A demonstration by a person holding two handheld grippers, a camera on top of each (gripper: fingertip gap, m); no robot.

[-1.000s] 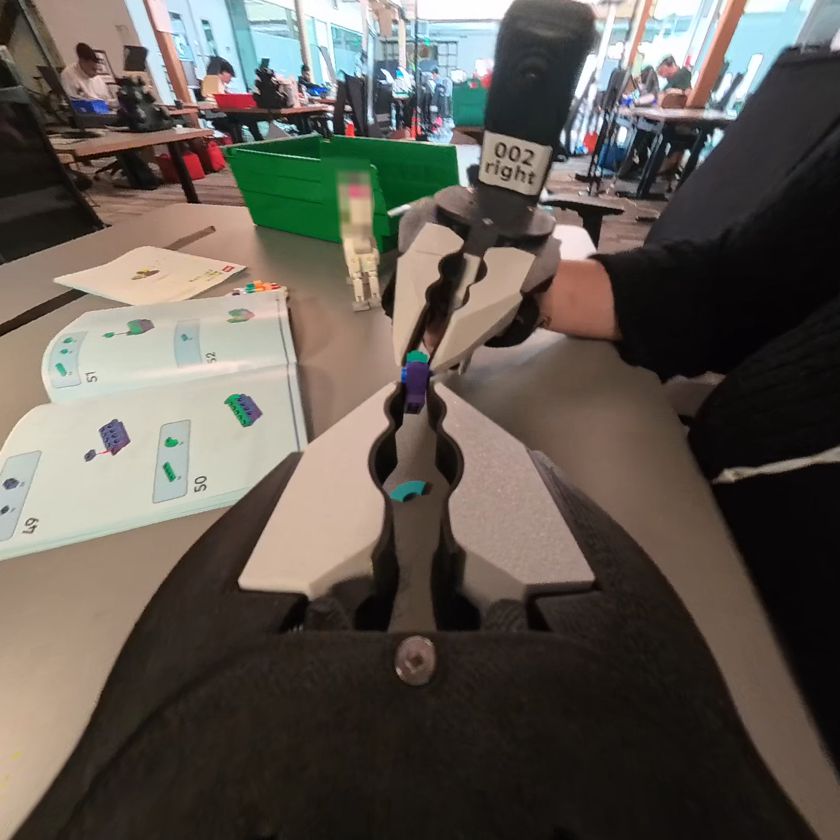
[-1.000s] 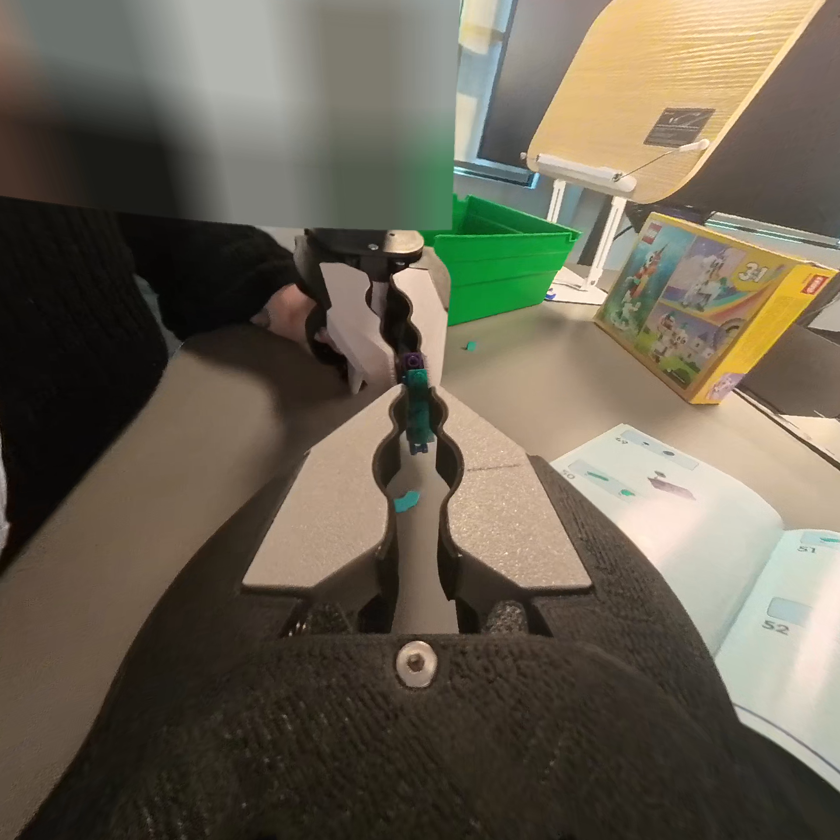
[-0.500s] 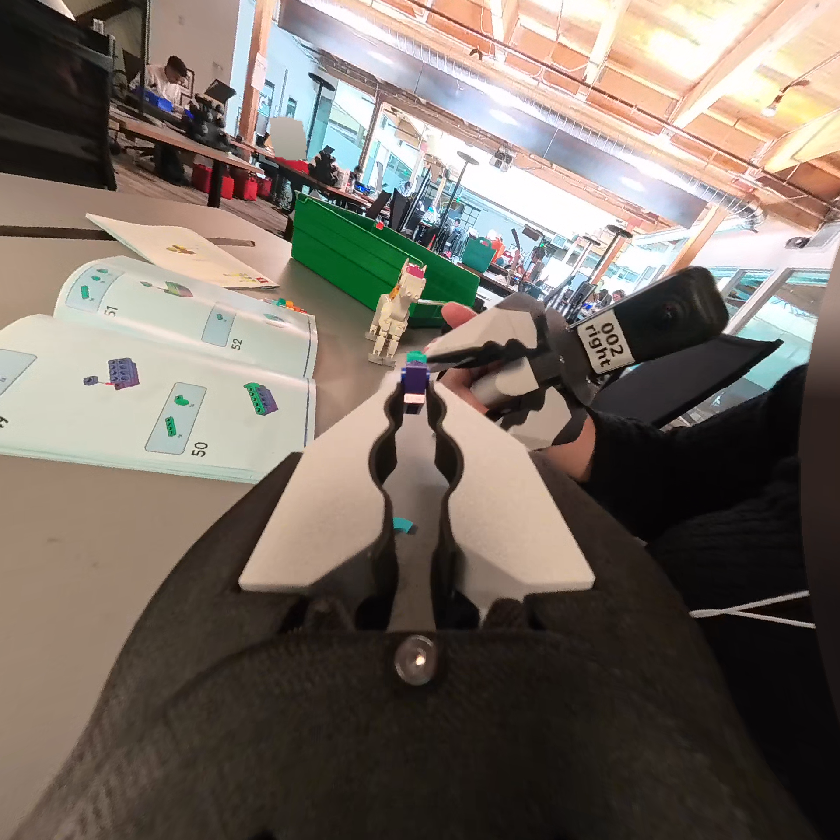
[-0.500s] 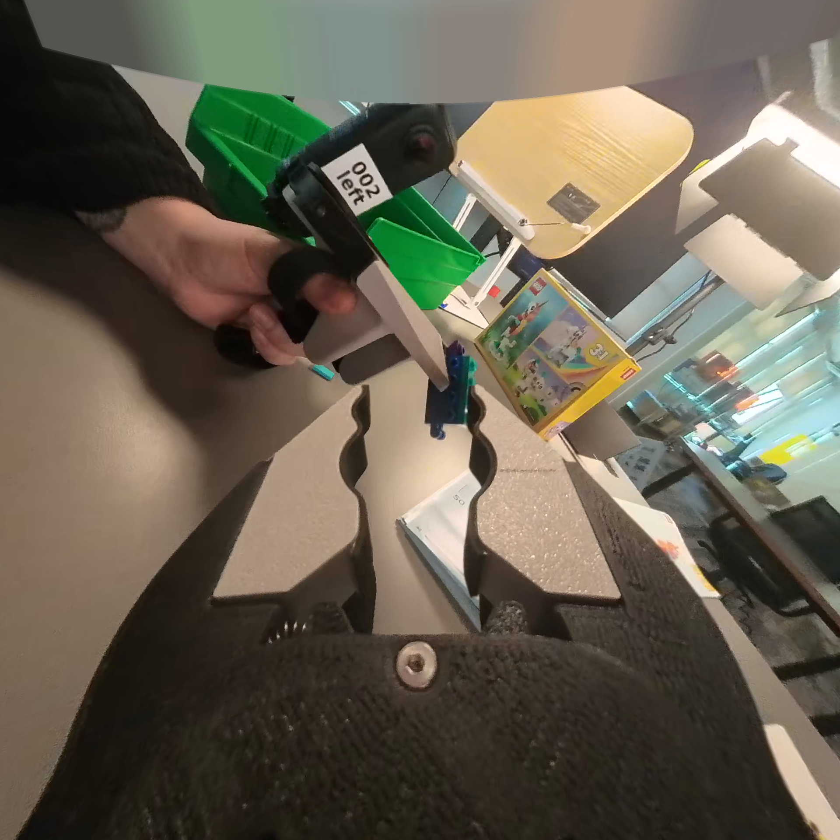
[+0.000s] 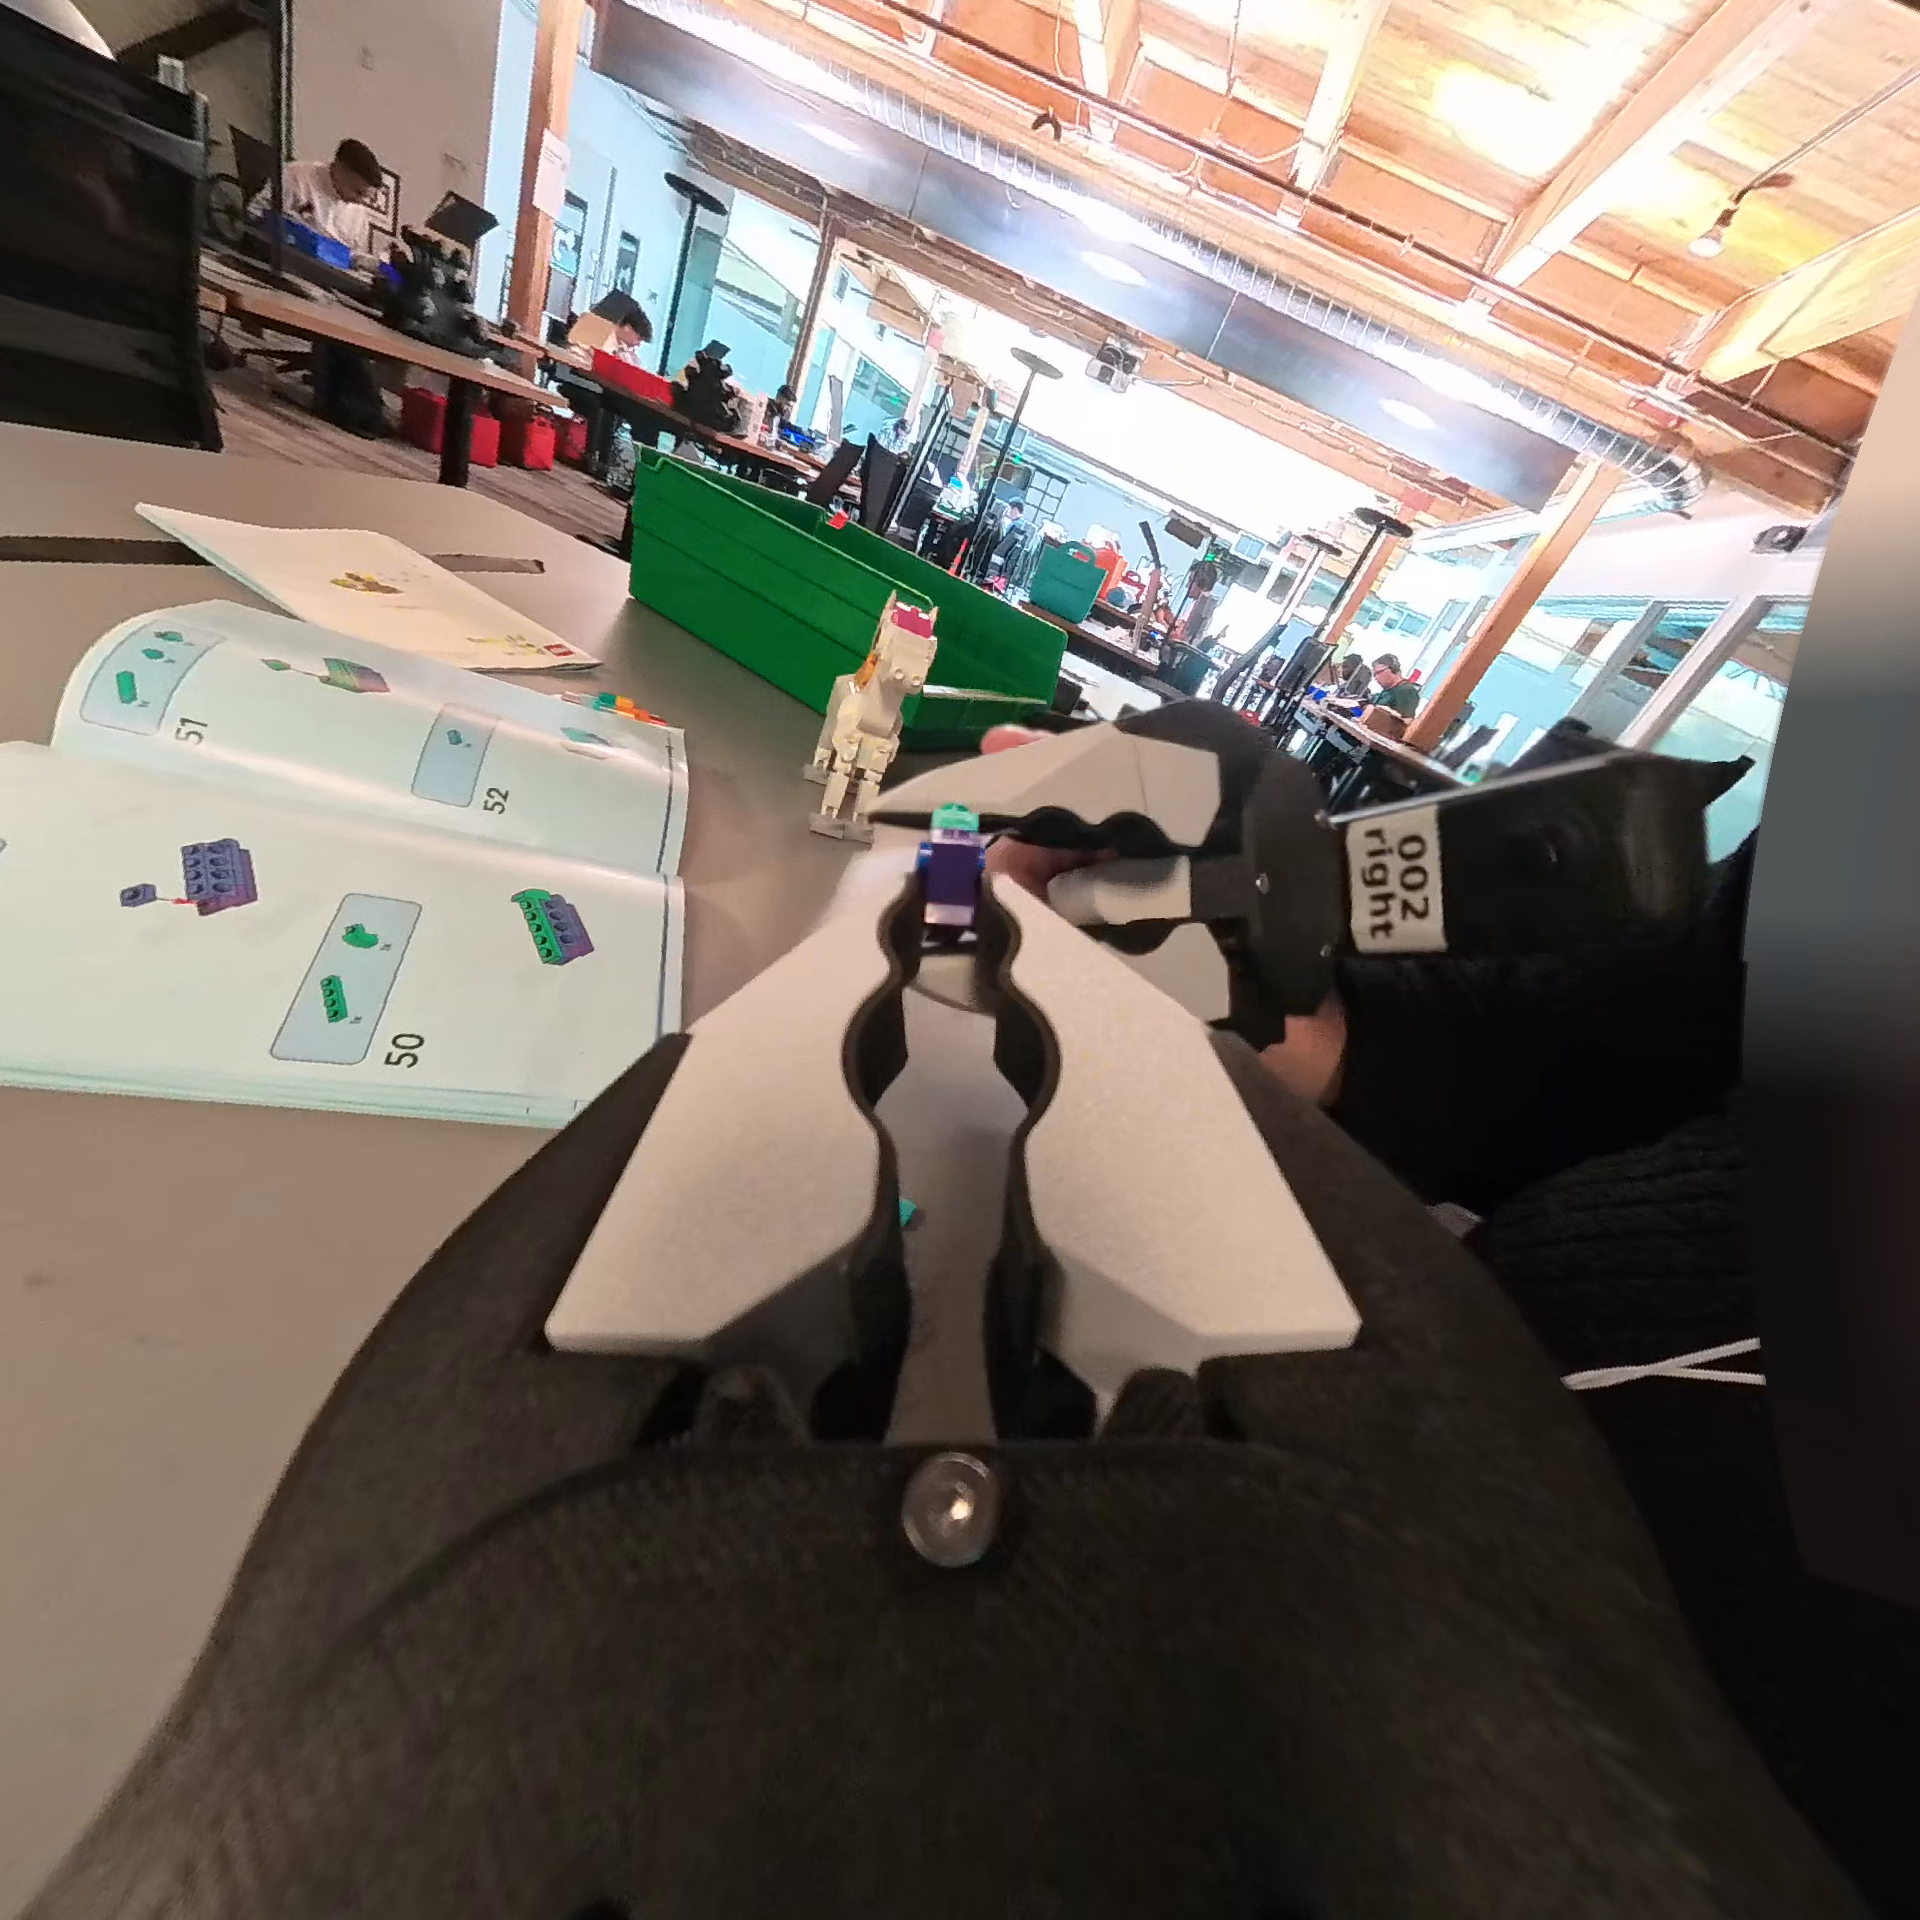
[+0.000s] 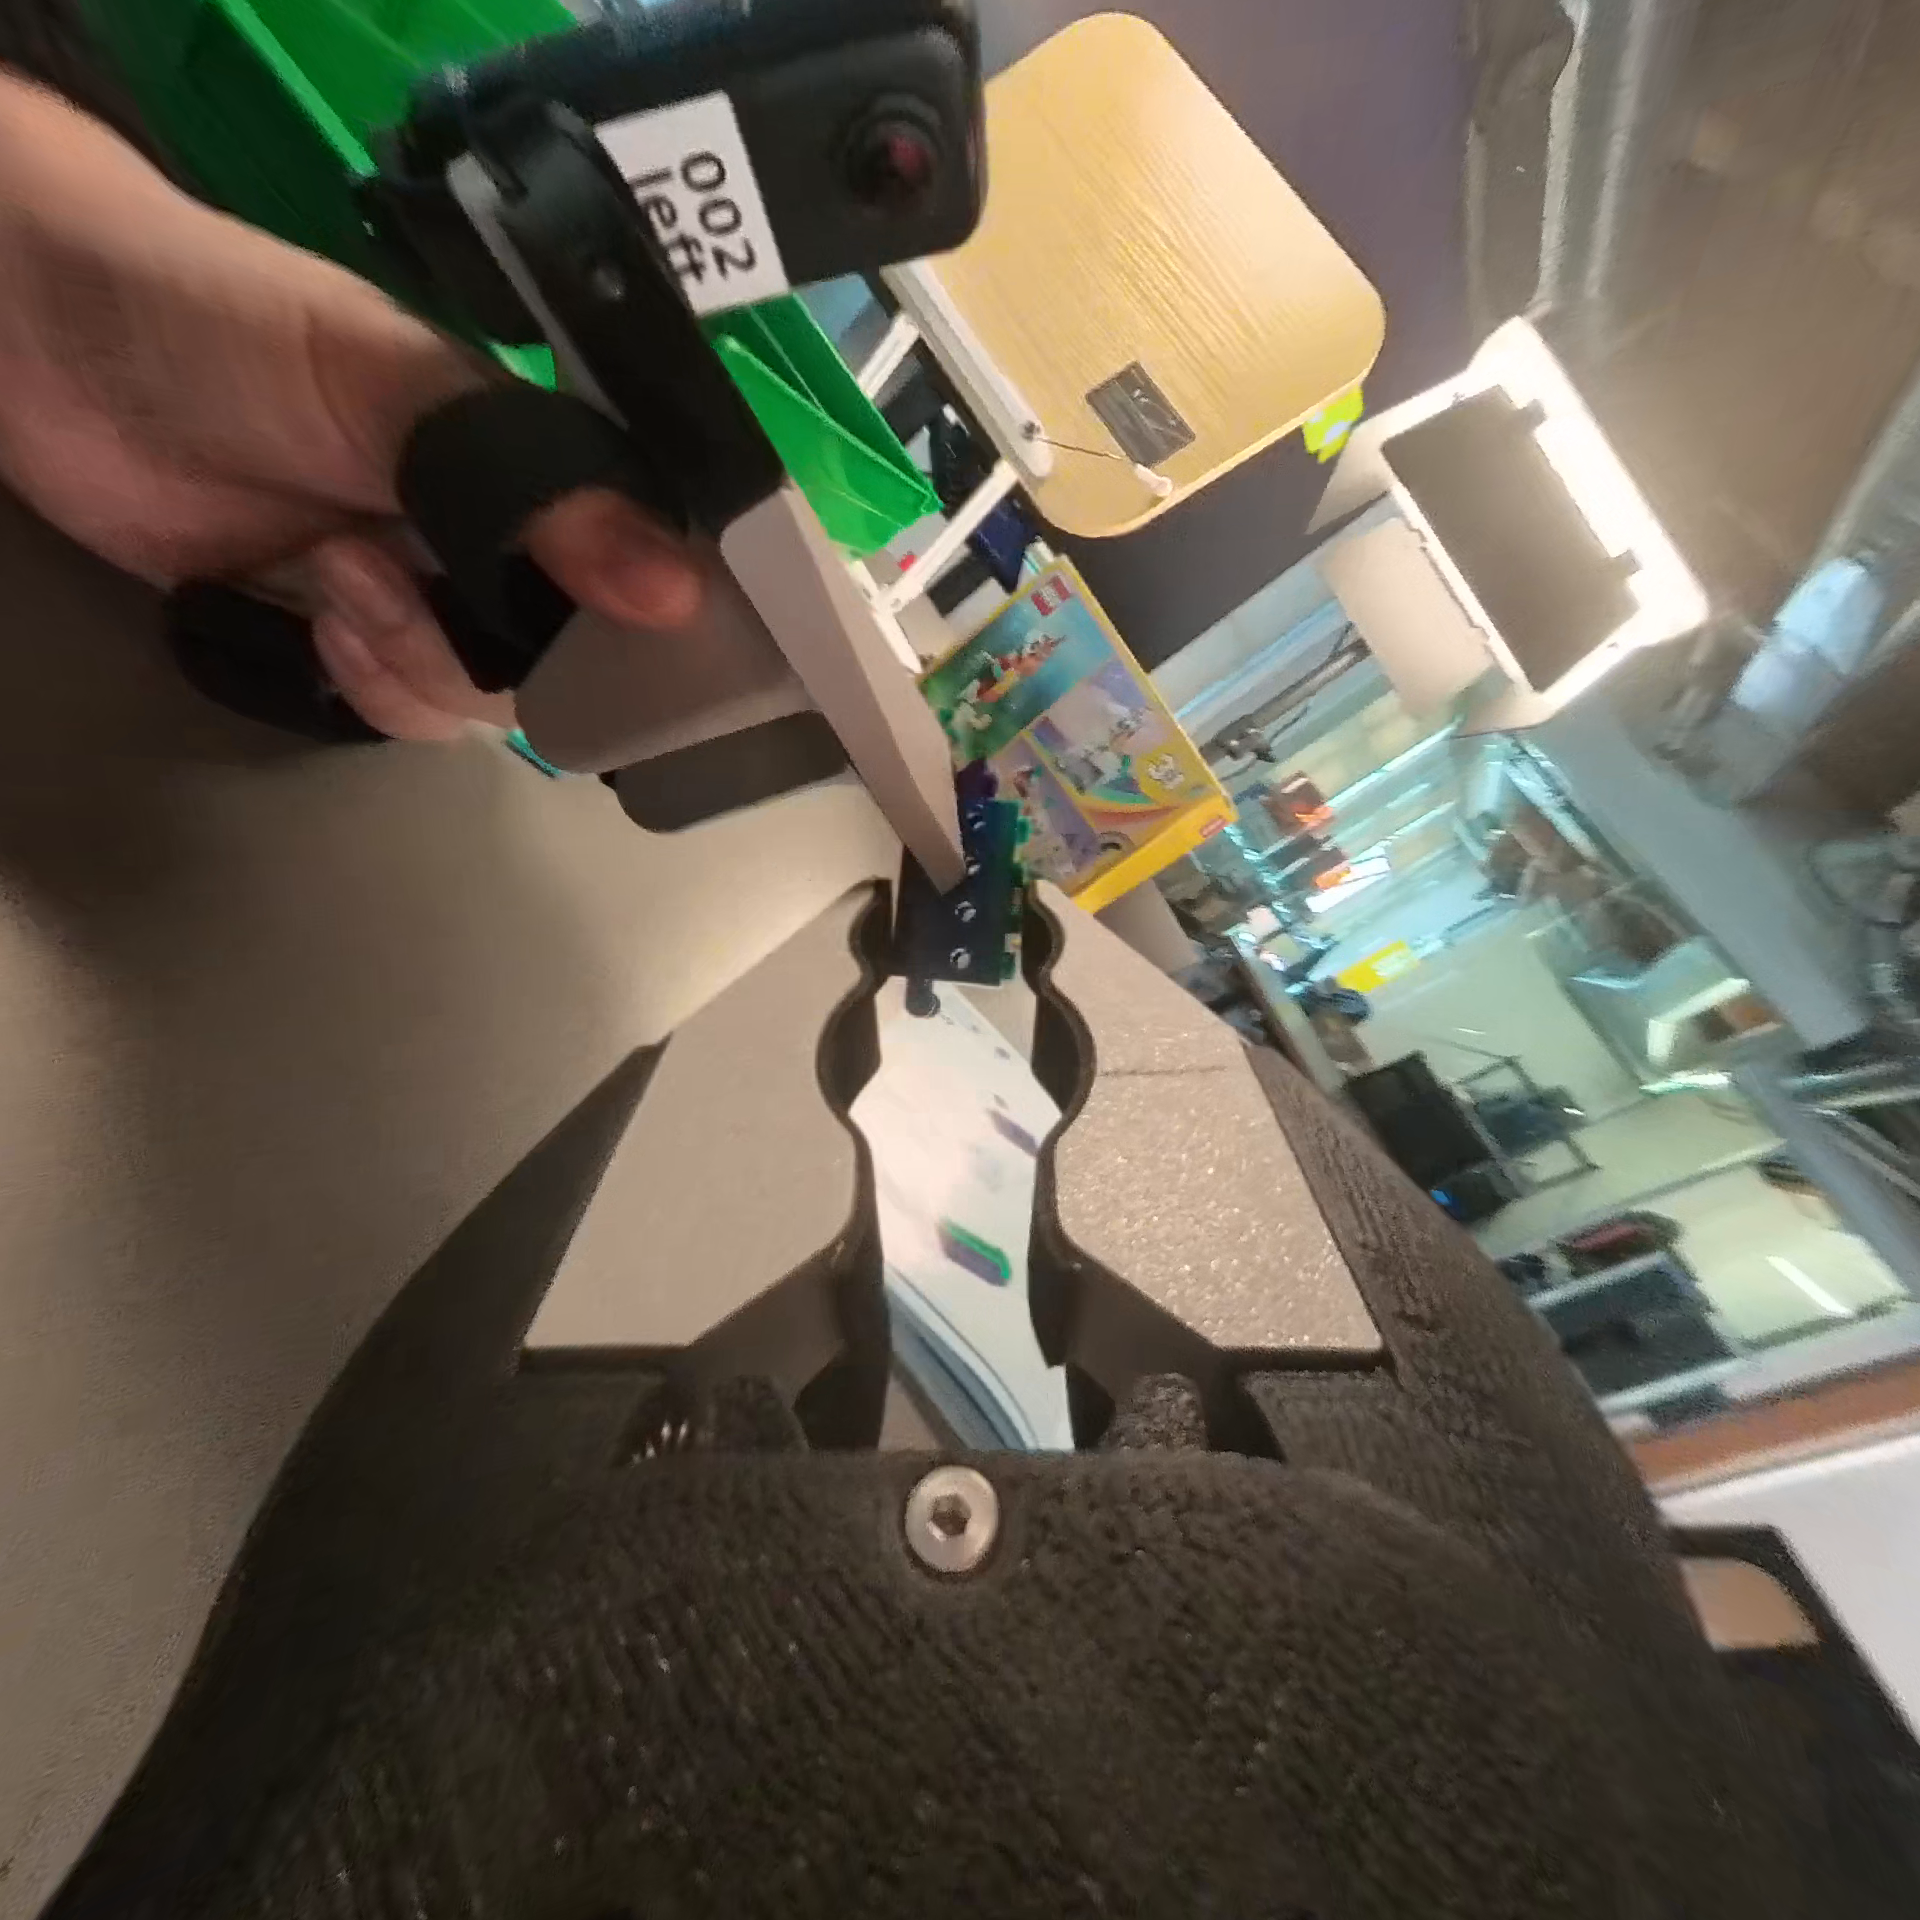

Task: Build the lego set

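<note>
Bricks, small purple and green plastic ones stuck together (image 5: 951,873), are sitting pinched at the tips of the left gripper (image 5: 951,904), up above the grey table (image 5: 208,1247). The left gripper is squeezing tight on this little brick stack. The right gripper (image 6: 961,914) is coming in from the side, and its jaws are standing a little apart around the same stack (image 6: 971,904); I cannot tell if they are pressing on it. A person's hand (image 6: 260,468) is holding the left tool. On the table, an open pale blue instruction booklet (image 5: 343,862) is lying flat. Near it, a small white brick unicorn (image 5: 873,717) is standing in front of a green plastic bin (image 5: 790,582). A yellow toy box (image 6: 1081,748) is sitting farther off.
</note>
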